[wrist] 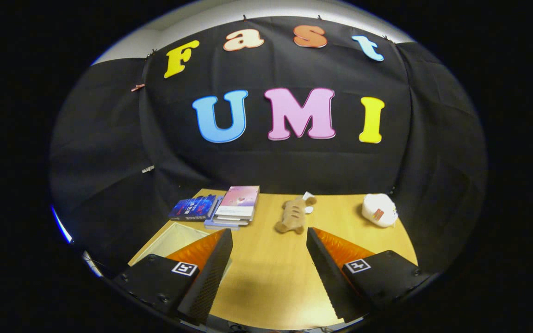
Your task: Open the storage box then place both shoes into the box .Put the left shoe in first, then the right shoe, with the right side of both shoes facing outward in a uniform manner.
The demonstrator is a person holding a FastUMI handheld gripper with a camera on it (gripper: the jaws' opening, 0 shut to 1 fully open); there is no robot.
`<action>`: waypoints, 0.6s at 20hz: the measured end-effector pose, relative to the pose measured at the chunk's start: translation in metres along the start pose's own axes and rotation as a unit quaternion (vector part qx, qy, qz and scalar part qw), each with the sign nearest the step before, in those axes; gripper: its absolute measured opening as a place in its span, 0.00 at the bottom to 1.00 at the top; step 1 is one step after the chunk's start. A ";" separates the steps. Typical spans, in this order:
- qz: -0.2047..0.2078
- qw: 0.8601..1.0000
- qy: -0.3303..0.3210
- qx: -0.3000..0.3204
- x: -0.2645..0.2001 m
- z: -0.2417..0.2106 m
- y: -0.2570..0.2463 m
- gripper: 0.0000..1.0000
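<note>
My gripper [269, 236] hangs above the wooden table [271, 273] with its fingers spread wide and nothing between them. A pale, shallow box-like tray [171, 238] lies on the table beside and partly behind the left finger [211, 268]; whether it is the storage box or its lid I cannot tell. The right finger [329, 273] stands over bare tabletop.
Two stacks of books [220, 208] lie at the table's far left, beyond the left finger. A tan plush toy [293, 215] lies just beyond the fingers, near the middle. A white rounded object with a small tag [379, 210] sits at the far right.
</note>
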State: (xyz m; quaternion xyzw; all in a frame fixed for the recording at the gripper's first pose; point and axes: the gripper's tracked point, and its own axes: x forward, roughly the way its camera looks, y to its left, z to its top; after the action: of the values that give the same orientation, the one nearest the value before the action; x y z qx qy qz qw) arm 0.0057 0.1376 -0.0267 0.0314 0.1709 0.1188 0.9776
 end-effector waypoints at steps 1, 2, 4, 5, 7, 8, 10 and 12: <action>-0.002 1.000 -0.018 -0.002 -0.004 0.013 -0.017 0.99; -0.004 0.999 -0.039 -0.002 -0.009 0.023 -0.034 0.99; -0.023 0.997 -0.072 -0.001 -0.018 0.034 -0.071 0.99; -0.037 0.996 -0.086 -0.001 -0.021 0.040 -0.089 0.99; -0.059 0.993 -0.104 -0.001 -0.028 0.045 -0.112 0.99; -0.067 0.991 -0.113 0.002 -0.032 0.049 -0.120 0.98; -0.079 0.988 -0.132 0.007 -0.033 0.056 -0.127 0.99; -0.093 0.985 -0.142 -0.002 -0.033 0.056 -0.132 0.99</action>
State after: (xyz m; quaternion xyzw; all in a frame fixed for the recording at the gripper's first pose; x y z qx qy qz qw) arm 0.0238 0.0008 0.0229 0.0297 0.0323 0.0221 0.9988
